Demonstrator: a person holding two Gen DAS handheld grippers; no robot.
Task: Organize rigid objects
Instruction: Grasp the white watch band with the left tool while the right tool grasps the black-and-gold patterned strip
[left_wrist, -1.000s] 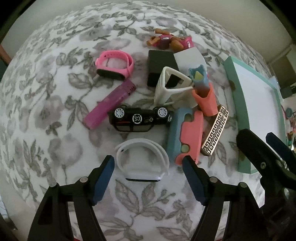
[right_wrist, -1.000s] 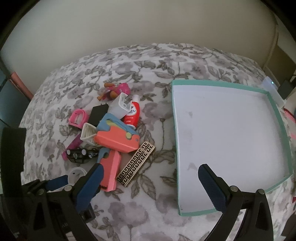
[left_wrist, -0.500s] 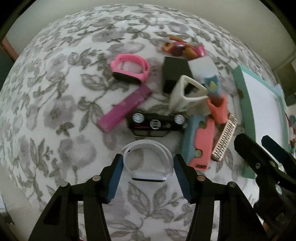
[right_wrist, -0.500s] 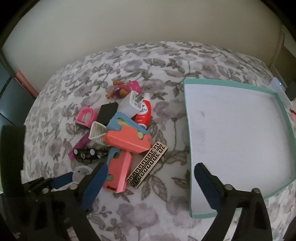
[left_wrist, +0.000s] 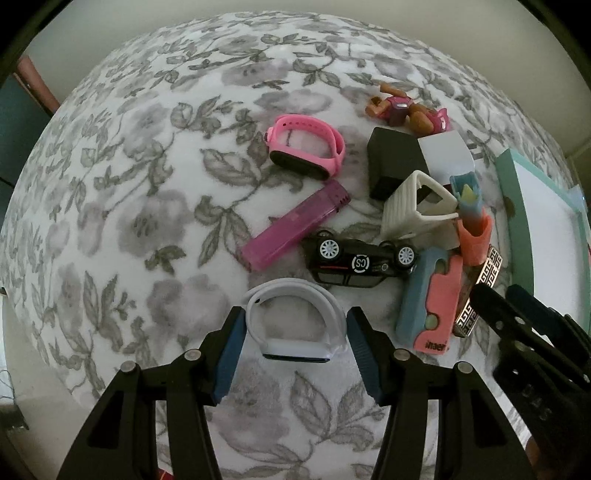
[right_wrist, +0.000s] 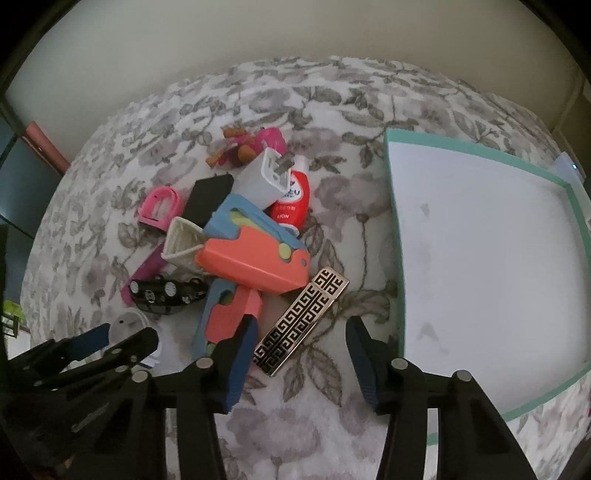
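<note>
Left wrist view: left gripper (left_wrist: 295, 334) clenched on the white wristband (left_wrist: 295, 325), a blue pad pressing on each side of its loop; band lies on the floral cloth (left_wrist: 129, 221) at the near edge of the pile. Right gripper (right_wrist: 301, 360) closing, jaws astride the near end of the patterned gold-and-black bar (right_wrist: 301, 321); pads not yet touching it. Bar lies flat on the cloth between the pile and the tray.

Teal-rimmed tray (right_wrist: 393, 236) at the cloth's right side, white floor bare.

Pile beyond: toy car (left_wrist: 356, 262) on its side, purple lighter (left_wrist: 295, 225), pink wristband (left_wrist: 306, 147), black box (left_wrist: 395, 162). Red tube (right_wrist: 291, 203) half hidden under the white plug (right_wrist: 264, 177); small figure (left_wrist: 406, 110) at the far edge too blurred to make out.
</note>
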